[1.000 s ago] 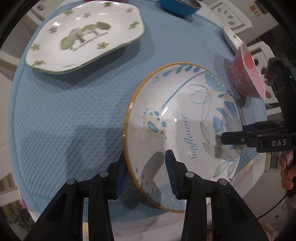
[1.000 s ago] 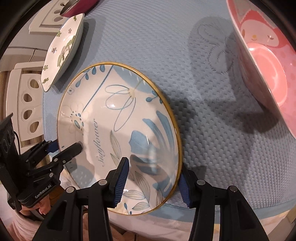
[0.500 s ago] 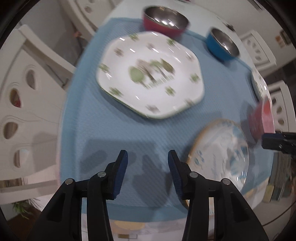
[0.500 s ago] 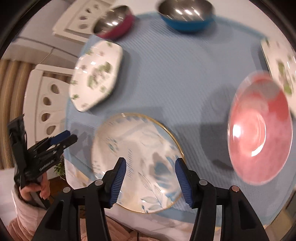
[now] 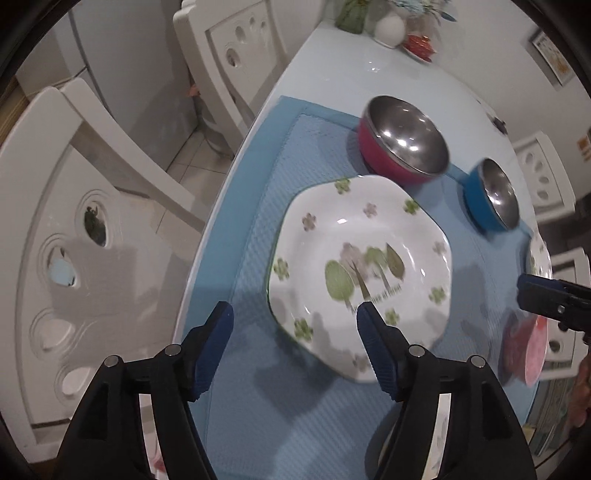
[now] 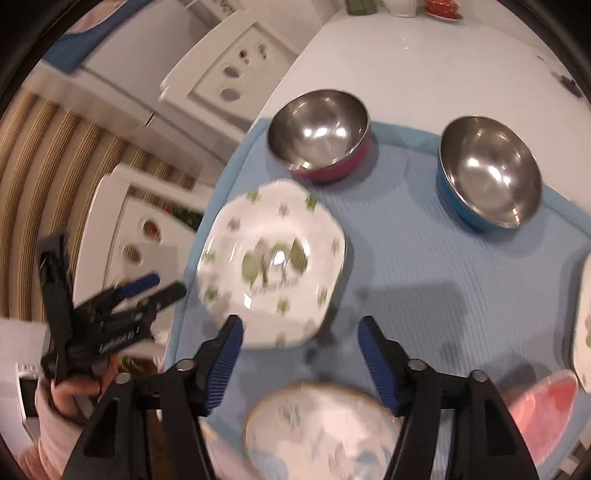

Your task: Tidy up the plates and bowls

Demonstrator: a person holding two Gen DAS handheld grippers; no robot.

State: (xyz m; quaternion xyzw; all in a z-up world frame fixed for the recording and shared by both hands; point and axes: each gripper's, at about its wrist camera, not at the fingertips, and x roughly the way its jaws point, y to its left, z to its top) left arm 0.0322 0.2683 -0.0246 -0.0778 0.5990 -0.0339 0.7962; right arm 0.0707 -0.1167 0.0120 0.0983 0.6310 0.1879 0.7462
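The blue-flowered plate with a gold rim (image 6: 321, 432) lies on the blue mat (image 6: 424, 266), just below my right gripper (image 6: 301, 328). That gripper hangs above the mat, its jaws opening with nothing between them. My left gripper (image 5: 293, 332) hovers over the near-left edge of the white plate with green trees (image 5: 362, 273), jaws also opening and empty. The right wrist view shows the left gripper (image 6: 122, 306) off the mat's left edge, held by a hand (image 6: 74, 387). Tips of the right gripper (image 5: 554, 299) show in the left wrist view.
A red steel bowl (image 6: 319, 129) and a blue steel bowl (image 6: 487, 170) stand at the mat's far side. A pink bowl (image 6: 543, 417) and another white plate (image 6: 583, 325) sit at the right. White chairs (image 5: 92, 240) flank the table's left edge; small items (image 5: 388, 26) stand at its far end.
Both grippers let go of the blue-flowered plate's rim, rose and drew back, and their jaws widened. The plate now lies flat on the mat. The left view swung over to the tree plate.
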